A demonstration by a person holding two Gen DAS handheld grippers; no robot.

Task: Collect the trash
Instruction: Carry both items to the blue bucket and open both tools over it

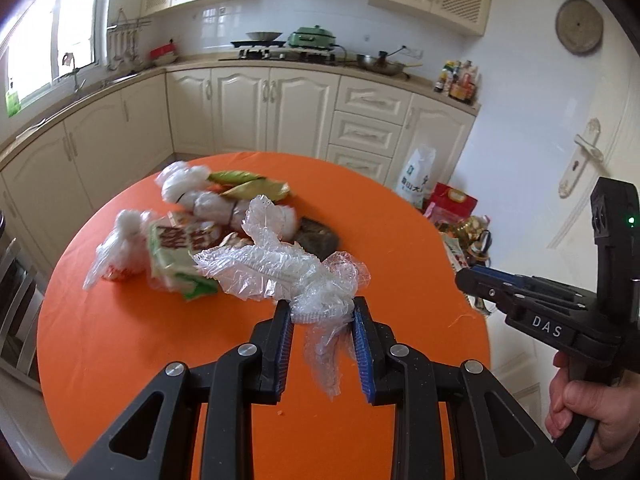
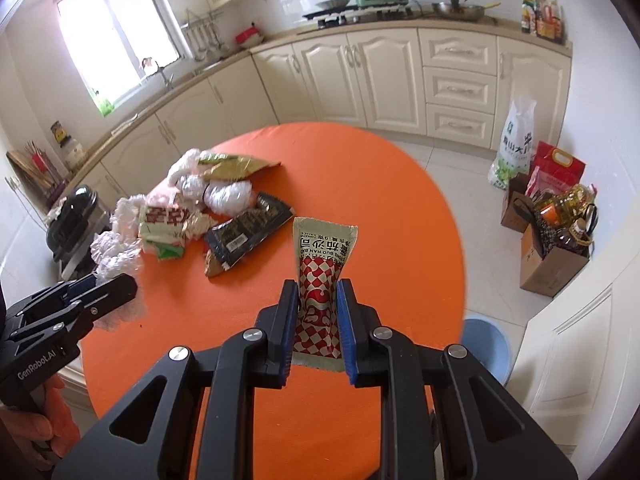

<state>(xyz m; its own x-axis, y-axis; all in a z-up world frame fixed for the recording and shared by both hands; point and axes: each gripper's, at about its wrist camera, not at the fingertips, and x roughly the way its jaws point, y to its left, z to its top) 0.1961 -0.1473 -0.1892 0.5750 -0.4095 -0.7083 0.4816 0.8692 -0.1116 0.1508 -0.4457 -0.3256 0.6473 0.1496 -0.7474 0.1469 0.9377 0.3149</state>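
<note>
Above the orange table (image 1: 140, 340), my left gripper (image 1: 322, 312) pinches crumpled clear plastic wrap (image 1: 280, 268), jaws nearly closed. My right gripper (image 2: 318, 300) clamps a ketchup sachet (image 2: 322, 276), right of the trash pile (image 2: 192, 208).

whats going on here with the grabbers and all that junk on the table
A person is clearing trash off a round orange table with a handheld gripper in each hand. The left gripper is clamped on a crumpled clear plastic wrap. The right gripper is clamped on a red-and-white checked sauce packet. A pile of wrappers still lies on the table. A blue bin stands on the floor beside the table.
</note>
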